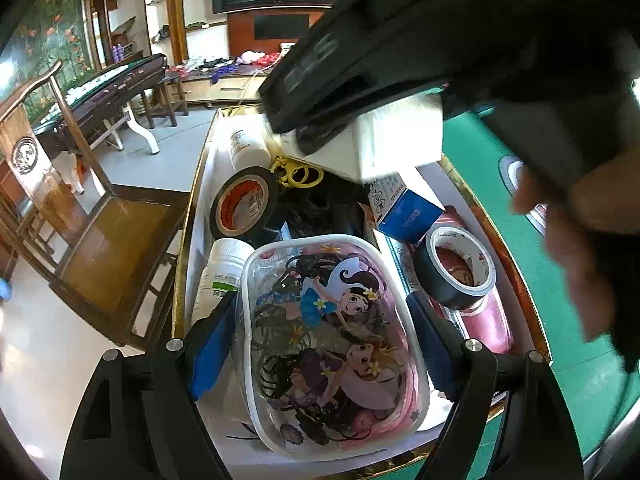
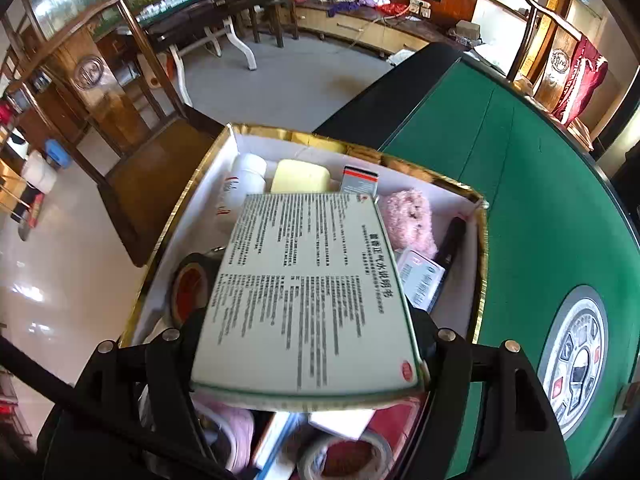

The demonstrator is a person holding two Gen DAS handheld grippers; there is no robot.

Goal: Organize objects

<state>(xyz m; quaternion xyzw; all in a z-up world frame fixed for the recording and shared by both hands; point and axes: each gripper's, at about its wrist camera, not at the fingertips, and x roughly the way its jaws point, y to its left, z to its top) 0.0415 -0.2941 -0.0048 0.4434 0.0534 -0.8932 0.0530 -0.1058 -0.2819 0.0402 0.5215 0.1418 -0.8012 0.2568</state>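
Nearest in the left wrist view, the left gripper (image 1: pixel 320 344) has its blue-padded fingers (image 1: pixel 212 344) on either side of a clear plastic tub (image 1: pixel 332 344) with a cartoon picture of two girls on it; the pads sit against its long sides, so it looks gripped. The tub is at the near end of a gold-rimmed box (image 1: pixel 188 240) with a white lining, which rests on a green table (image 1: pixel 472 140). Beside the tub on the left stands a white pill bottle (image 1: pixel 218 276), and on the right a roll of black tape (image 1: pixel 456 268) lies on a pink packet. Further in are a second roll of dark tape (image 1: pixel 244 204), a blue and white carton (image 1: pixel 404 212), a yellow plastic piece (image 1: pixel 298 174) and another white bottle (image 1: pixel 246 148).

Likewise, the right gripper (image 2: pixel 308 344) is clamped on a flat pale-green medicine box (image 2: pixel 308 296) covered in printed text, held above the same gold-rimmed box (image 2: pixel 480 240). Beyond it lie a pink fluffy item (image 2: pixel 408 220), a yellow block (image 2: pixel 300 176), a small grey and red carton (image 2: pixel 360 180) and a white bottle (image 2: pixel 240 188). In the left view the right gripper (image 1: pixel 360 80) shows as a dark shape with a white box under it
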